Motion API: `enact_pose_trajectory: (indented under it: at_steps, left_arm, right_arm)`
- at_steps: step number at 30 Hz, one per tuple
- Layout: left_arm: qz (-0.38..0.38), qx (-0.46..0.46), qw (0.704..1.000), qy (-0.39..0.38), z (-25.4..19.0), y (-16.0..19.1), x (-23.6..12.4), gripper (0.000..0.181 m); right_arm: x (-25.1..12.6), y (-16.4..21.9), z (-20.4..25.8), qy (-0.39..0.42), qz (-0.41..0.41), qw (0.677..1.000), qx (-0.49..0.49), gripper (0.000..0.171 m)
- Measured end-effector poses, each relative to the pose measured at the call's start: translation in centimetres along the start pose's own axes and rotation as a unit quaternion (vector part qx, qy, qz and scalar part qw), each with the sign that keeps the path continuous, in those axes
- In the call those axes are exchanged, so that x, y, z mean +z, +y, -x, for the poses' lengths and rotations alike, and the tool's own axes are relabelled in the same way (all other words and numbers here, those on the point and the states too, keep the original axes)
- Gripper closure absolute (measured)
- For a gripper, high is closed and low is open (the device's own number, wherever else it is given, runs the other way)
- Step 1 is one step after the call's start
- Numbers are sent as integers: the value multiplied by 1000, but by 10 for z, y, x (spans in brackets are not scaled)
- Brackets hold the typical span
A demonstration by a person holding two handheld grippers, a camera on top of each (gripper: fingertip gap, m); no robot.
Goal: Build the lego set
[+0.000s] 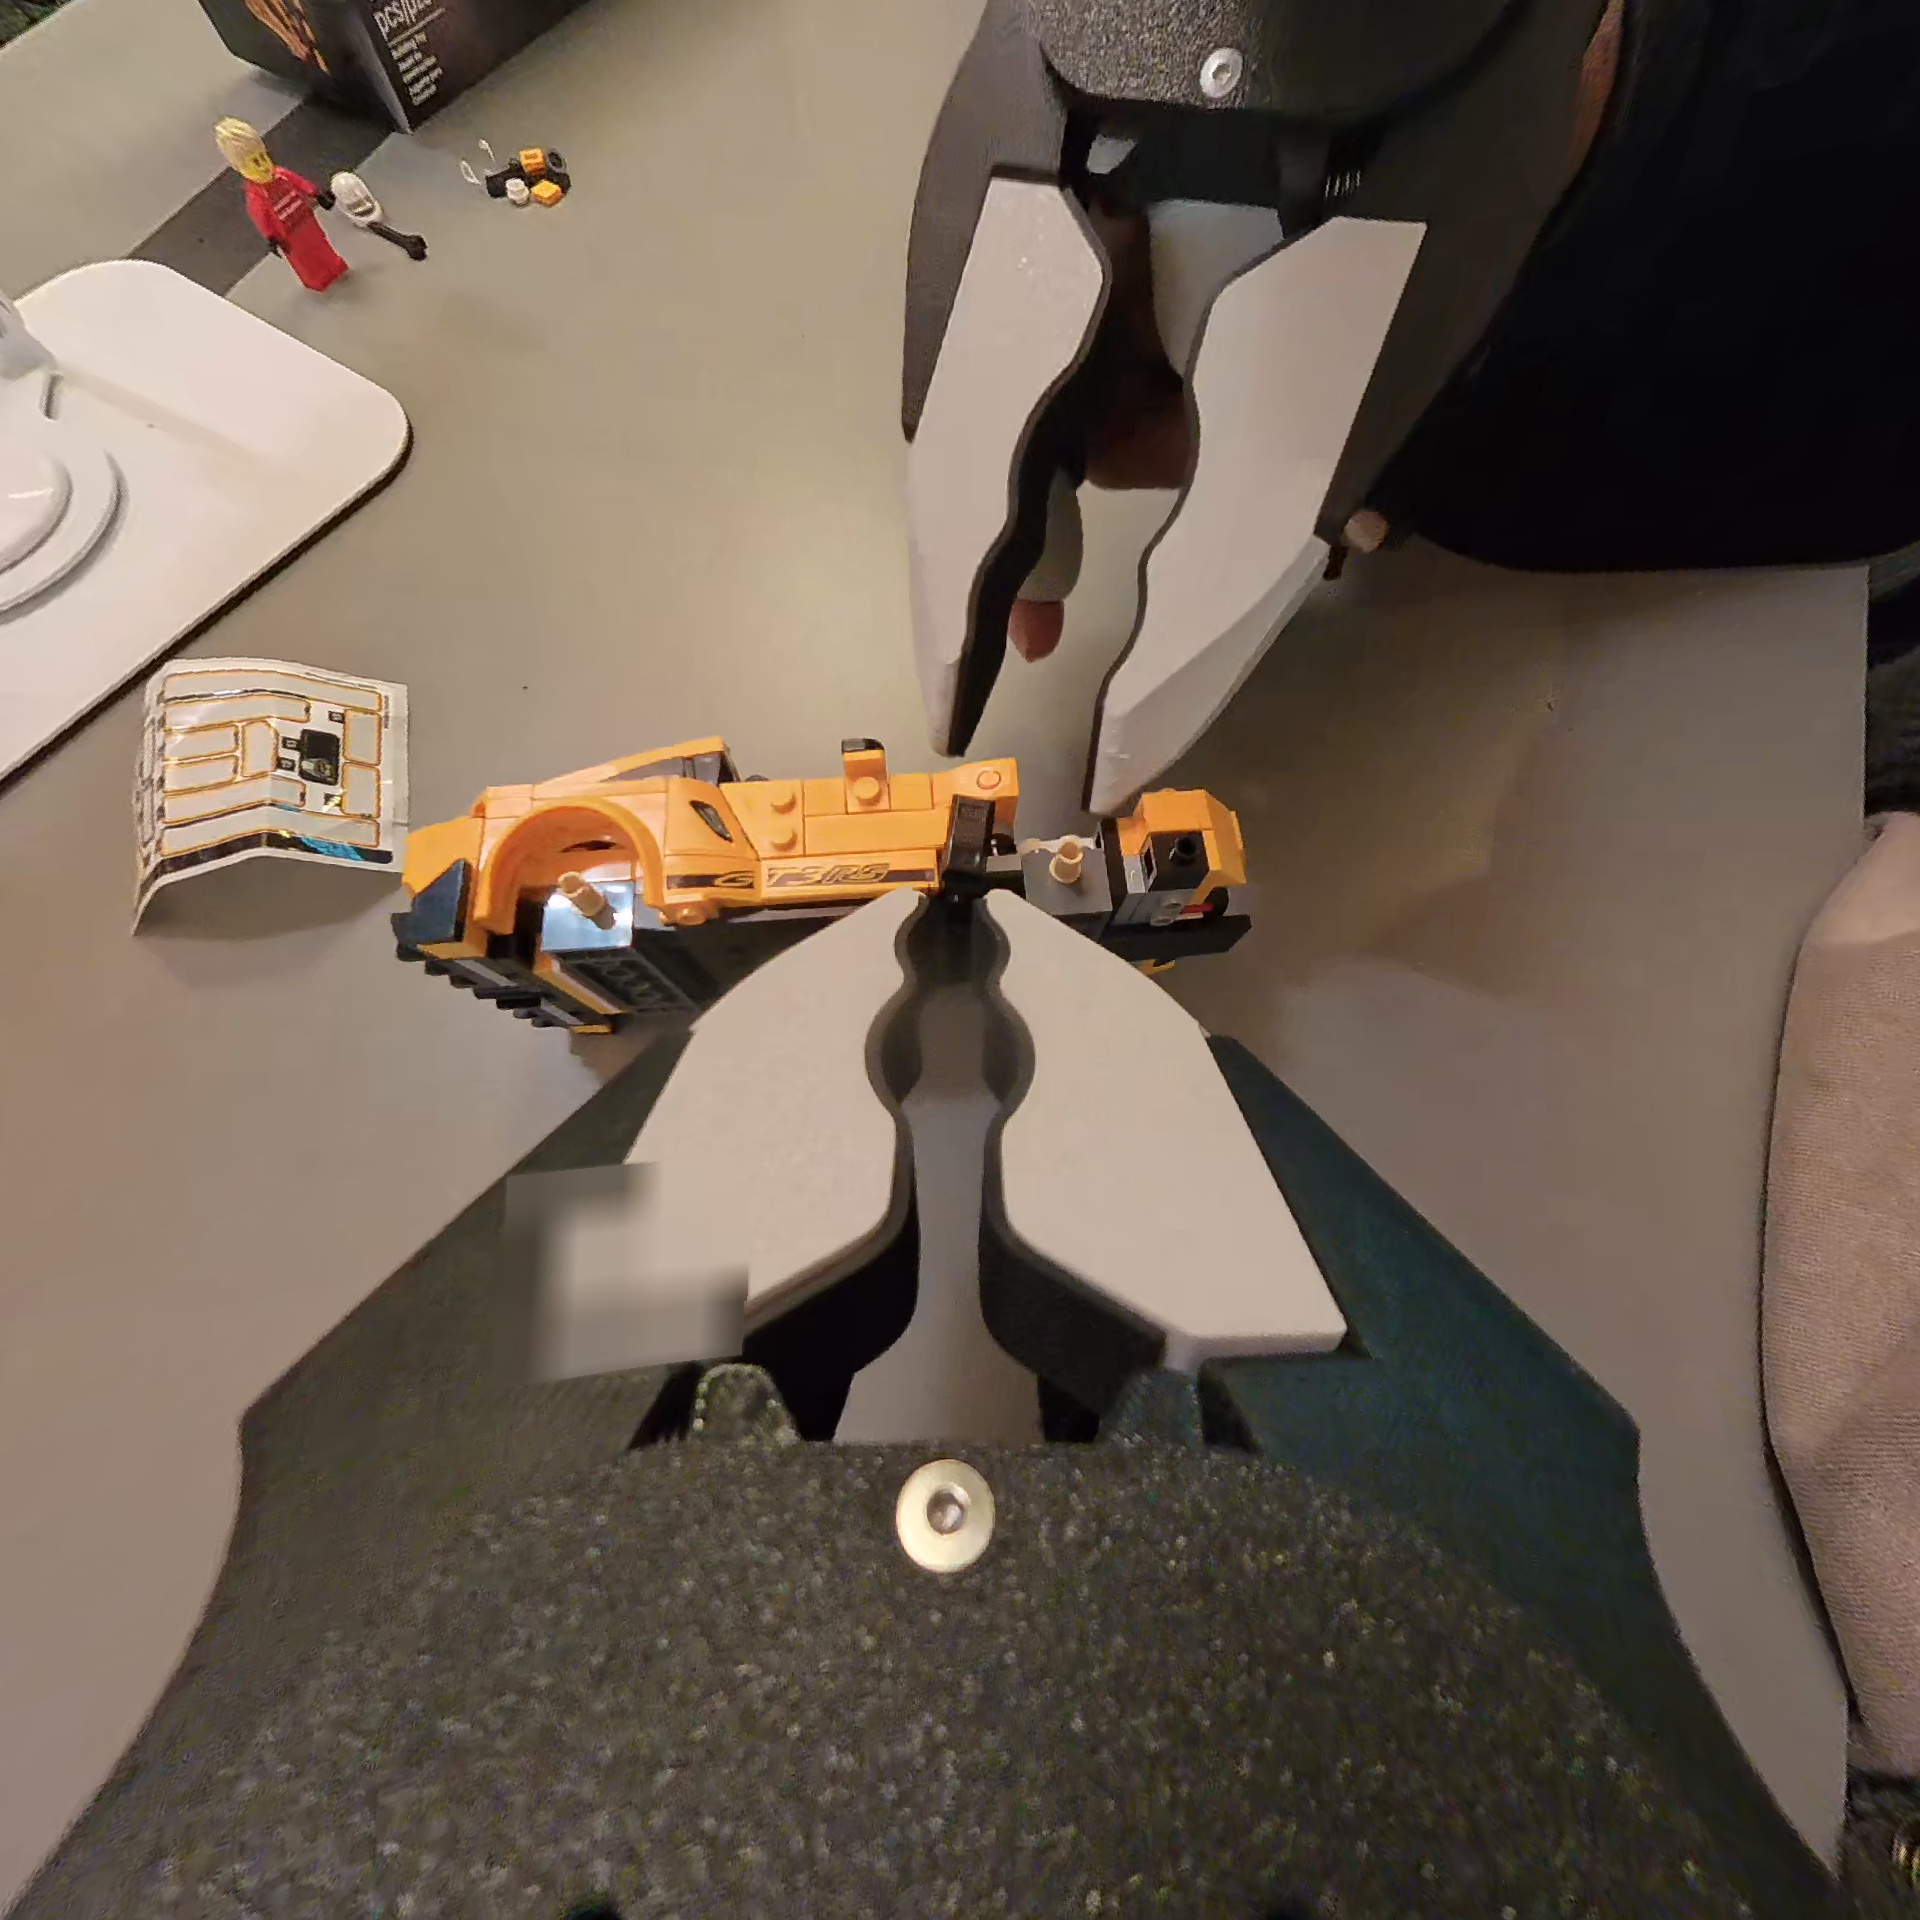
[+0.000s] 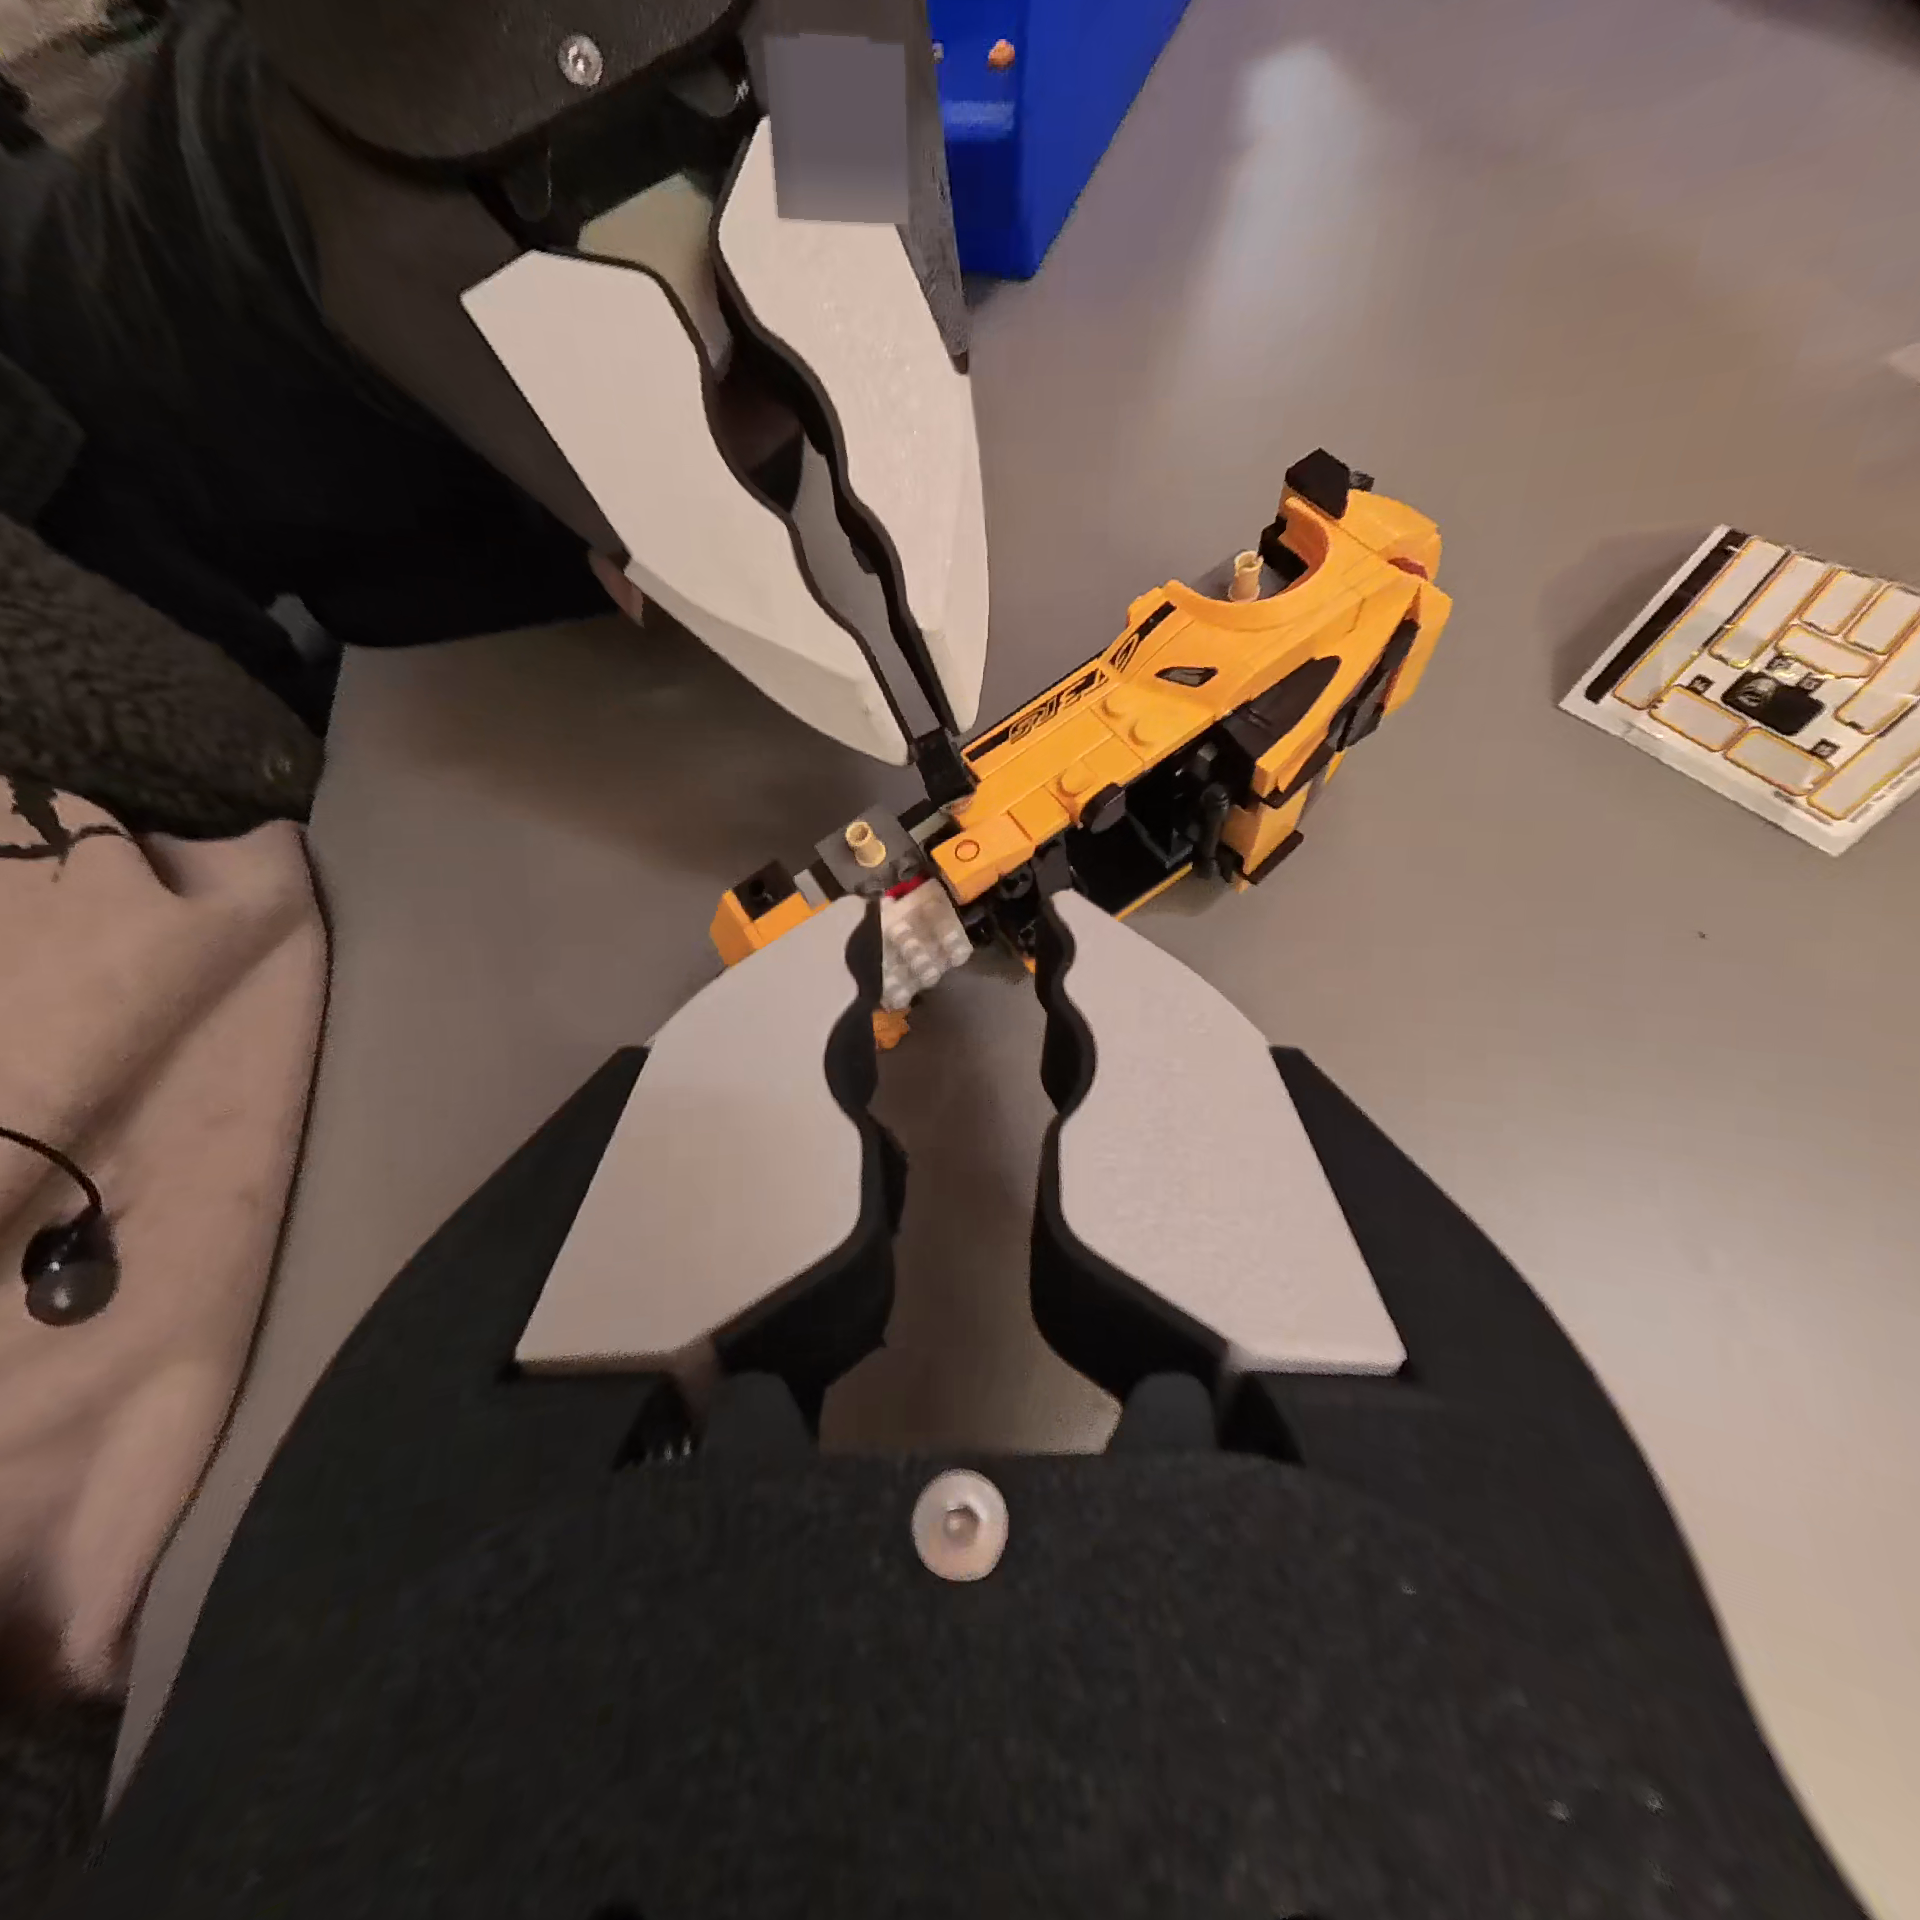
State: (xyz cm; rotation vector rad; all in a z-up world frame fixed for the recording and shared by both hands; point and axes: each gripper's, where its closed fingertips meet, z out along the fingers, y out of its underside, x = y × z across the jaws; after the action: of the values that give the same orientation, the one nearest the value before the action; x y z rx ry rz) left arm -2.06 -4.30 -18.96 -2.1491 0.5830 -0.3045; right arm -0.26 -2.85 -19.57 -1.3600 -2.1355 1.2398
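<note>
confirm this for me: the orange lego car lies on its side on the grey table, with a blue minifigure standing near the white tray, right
Not quite: the minifigure is red, not blue. The left wrist view shows the red minifigure with blond hair standing near the white rounded tray. The rest holds: the orange lego car lies on its side on the grey table.

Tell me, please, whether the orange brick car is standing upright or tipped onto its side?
Tipped on its side: the orange brick car shows its striped door panel and tan axle pins pointing upward, off the grey table.
</note>
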Motion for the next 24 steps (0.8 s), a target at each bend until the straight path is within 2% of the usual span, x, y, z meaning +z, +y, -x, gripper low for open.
enact_pose_trajectory:
  at_steps: [10, 24]
  left_arm:
    - [-9, -6, 1000, -1, -1, -3, -1, 174]
    - [-12, -7, 1000, -12, 0, -4, 2, 175]
  right_arm:
    - [7, -4, -1, 4, -15, 1000, 15, 157]
    - [5, -6, -3, 31, -9, 999, 11, 158]
